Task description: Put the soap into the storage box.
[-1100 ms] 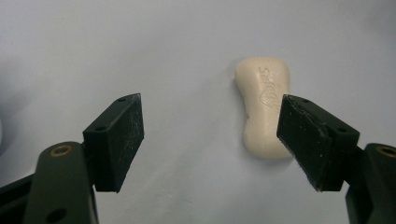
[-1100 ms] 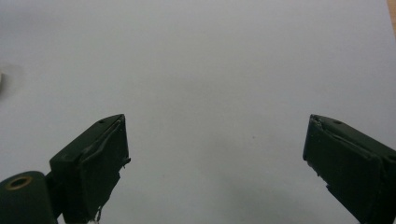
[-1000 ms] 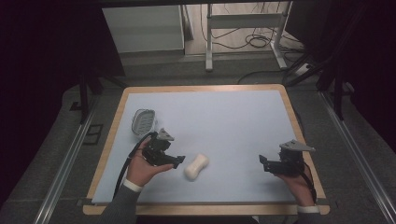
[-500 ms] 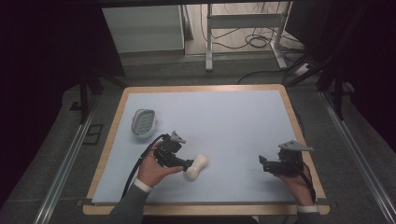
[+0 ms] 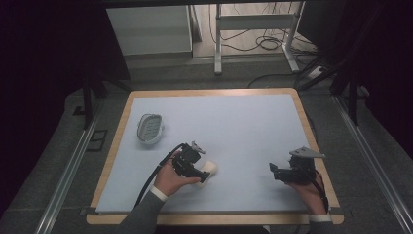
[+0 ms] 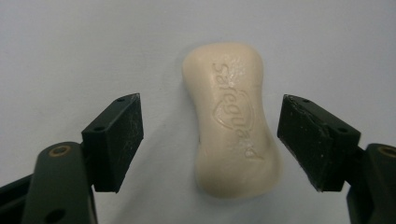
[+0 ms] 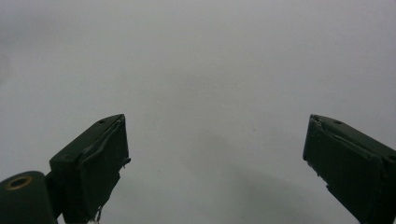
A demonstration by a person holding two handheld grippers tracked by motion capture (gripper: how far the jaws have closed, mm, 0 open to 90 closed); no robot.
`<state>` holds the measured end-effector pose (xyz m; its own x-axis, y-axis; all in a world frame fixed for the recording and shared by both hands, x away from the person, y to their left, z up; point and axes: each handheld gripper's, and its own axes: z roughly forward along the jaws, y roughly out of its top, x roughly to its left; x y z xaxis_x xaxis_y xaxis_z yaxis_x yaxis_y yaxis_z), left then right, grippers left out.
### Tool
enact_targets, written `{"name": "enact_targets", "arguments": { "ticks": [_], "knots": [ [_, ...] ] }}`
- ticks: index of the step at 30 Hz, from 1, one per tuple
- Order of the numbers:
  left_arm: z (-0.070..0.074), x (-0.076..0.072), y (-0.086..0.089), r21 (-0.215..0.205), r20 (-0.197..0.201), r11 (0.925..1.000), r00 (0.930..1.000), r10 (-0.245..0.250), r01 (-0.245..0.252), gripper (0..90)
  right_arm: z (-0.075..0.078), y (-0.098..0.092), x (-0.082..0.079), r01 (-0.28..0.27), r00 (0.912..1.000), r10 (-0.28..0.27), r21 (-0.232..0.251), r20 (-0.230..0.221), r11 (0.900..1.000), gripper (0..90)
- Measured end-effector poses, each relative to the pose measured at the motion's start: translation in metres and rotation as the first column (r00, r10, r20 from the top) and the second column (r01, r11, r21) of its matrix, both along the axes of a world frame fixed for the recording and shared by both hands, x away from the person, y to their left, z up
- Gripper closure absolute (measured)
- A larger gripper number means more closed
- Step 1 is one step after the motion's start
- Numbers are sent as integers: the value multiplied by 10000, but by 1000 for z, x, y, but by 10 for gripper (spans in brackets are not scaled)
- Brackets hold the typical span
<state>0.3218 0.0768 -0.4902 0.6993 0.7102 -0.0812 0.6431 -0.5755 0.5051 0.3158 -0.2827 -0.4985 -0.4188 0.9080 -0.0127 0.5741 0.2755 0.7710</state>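
Cream soap bar (image 6: 232, 119) lies untouched between wide-open left gripper (image 6: 210, 140); right gripper (image 7: 215, 163) gapes empty over mat (image 5: 243, 126).

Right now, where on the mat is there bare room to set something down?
The whole far half beyond the soap dish is bare, and so is the middle stretch between the soap bar and the right tongs. It is crowded only at the left tongs, open around the soap.
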Motion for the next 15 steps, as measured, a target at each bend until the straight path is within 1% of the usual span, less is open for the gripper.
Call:
{"name": "enact_targets", "arguments": {
  "ticks": [8, 15],
  "knots": [
    [-6, 7, -10, 174, -335, 9998, 9994, 33, -28, 264, -1, 0, 1, -12, 10000, 12, -15, -40, 10000, 67],
    [-12, 7, -17, 491, -553, 9988, 9985, 40, -13, 300, -2, 0, 1, 62, 9999, -62, -58, -102, 10000, 67]
  ]
}}
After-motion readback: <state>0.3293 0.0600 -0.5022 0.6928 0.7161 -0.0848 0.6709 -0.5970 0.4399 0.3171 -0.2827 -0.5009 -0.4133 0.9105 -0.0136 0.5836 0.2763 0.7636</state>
